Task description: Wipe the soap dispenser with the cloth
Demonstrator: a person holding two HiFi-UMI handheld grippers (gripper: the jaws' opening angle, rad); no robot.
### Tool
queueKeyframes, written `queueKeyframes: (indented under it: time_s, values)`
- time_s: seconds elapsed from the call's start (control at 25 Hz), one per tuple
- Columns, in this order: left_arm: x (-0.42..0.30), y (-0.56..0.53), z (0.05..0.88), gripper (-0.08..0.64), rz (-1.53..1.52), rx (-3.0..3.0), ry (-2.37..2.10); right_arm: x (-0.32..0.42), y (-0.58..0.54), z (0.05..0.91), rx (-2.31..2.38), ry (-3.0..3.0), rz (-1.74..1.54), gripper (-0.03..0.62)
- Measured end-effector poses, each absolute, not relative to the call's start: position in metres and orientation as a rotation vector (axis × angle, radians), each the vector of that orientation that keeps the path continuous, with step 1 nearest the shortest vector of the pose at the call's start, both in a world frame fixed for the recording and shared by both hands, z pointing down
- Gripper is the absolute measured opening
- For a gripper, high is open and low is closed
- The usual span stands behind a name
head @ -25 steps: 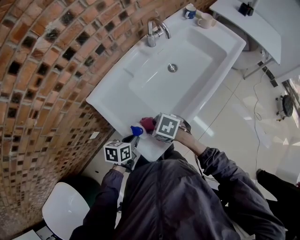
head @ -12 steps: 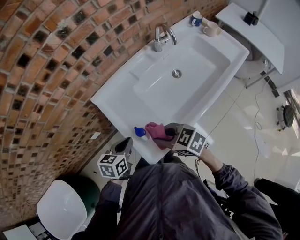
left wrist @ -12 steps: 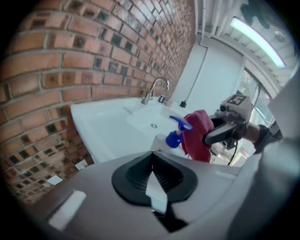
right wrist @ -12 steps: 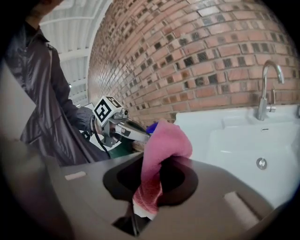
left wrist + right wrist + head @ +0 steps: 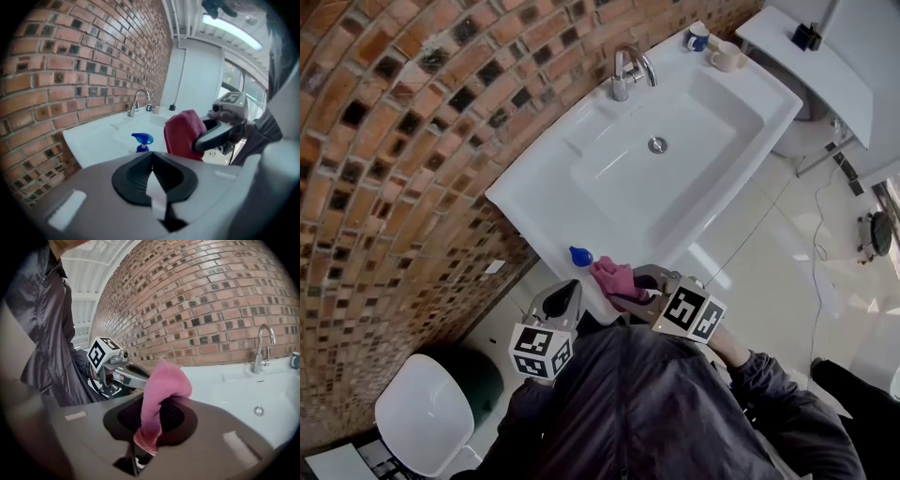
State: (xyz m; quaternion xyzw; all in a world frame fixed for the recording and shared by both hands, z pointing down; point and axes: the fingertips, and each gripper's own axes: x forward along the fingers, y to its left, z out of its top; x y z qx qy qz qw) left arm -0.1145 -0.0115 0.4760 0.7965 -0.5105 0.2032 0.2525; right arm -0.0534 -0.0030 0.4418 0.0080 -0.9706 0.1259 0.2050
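Note:
The soap dispenser [image 5: 579,255], a bottle with a blue pump top, stands on the near corner of the white sink [image 5: 534,202]. It also shows in the left gripper view [image 5: 142,140]. My right gripper [image 5: 642,281] is shut on a pink cloth [image 5: 614,278], which hangs just right of the dispenser and apart from it. The cloth [image 5: 161,390] folds up out of the right gripper [image 5: 154,404]. My left gripper [image 5: 562,300] is shut with nothing in it and sits below and left of the dispenser. From the left gripper [image 5: 152,159] I see the cloth [image 5: 184,133] beside the pump.
A brick wall runs along the sink's left side. The faucet [image 5: 628,70] and two cups [image 5: 712,47] stand at the sink's far end. A white seat [image 5: 427,412] and a dark green bin [image 5: 478,380] are on the floor at the lower left.
Both grippers have drawn back from the sink's near corner toward the person and risen. The cloth stays in the right gripper and has moved off to the dispenser's right.

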Motion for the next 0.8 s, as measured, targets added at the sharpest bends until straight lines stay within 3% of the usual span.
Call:
queueKeyframes:
  time_s: [0.8]
  values:
    - [-0.104, 0.002, 0.475, 0.000, 0.563, 2.158, -1.376, -0.062, 0.043, 0.450, -0.073, -2.699, 0.348, 0.063]
